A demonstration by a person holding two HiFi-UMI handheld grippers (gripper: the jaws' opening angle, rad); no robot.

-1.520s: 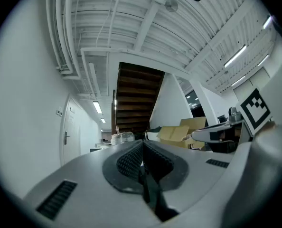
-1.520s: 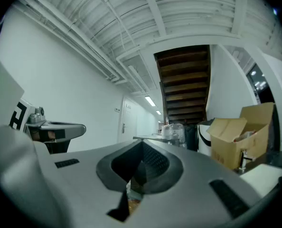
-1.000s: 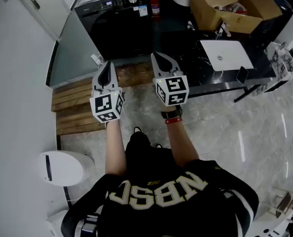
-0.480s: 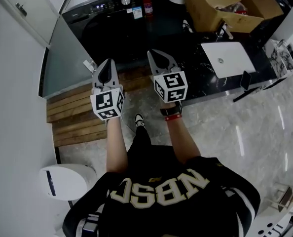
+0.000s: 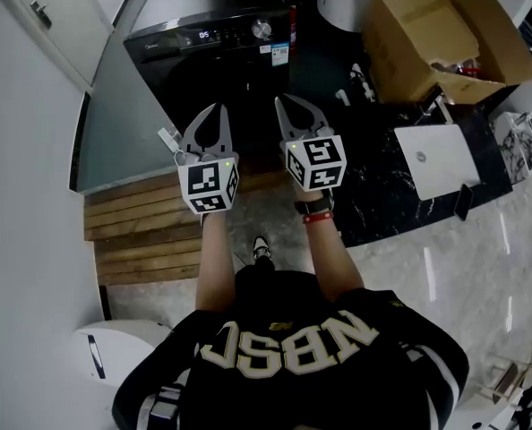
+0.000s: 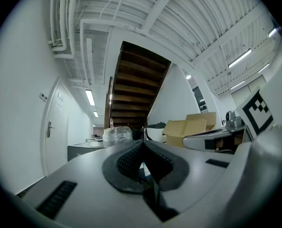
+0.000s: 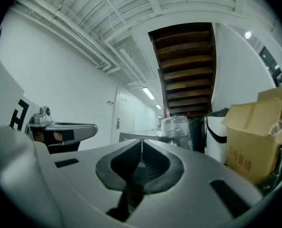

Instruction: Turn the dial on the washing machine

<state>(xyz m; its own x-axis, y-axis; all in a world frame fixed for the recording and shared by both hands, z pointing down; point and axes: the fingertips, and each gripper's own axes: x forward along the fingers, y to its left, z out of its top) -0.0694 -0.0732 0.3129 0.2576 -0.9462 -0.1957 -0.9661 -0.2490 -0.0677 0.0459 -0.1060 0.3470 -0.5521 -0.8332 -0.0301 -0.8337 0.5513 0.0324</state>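
Floor: the pale stone floor [image 5: 445, 267] lies open to the person's right and behind, the widest free room.
Left edge: a white wall [image 5: 24, 195] closes that side; a grey panel [image 5: 114, 124] runs from it to the washer's flank.
Washing machine [image 5: 217, 61]: black, front toward the person, at the top of the head view; both grippers hang before it, apart from it.
Table [image 5: 382, 195]: black, its edge just beside the right forearm (a tight side), with a white laptop [image 5: 441, 159] on it.
Cardboard boxes [image 5: 427, 43]: stacked right of the washer, leaving a dark gap between.
Wooden slats [image 5: 145, 231]: a low platform at the washer's foot, below and left of the left gripper.
Left gripper [image 5: 214, 113]: jaws together at the tips, nothing between them.
Right gripper [image 5: 288, 107]: jaws closed, pads meeting, empty.
Dial [image 5: 262, 30]: silver knob on the washer's control strip, right of the lit display, well ahead of both grippers and untouched.
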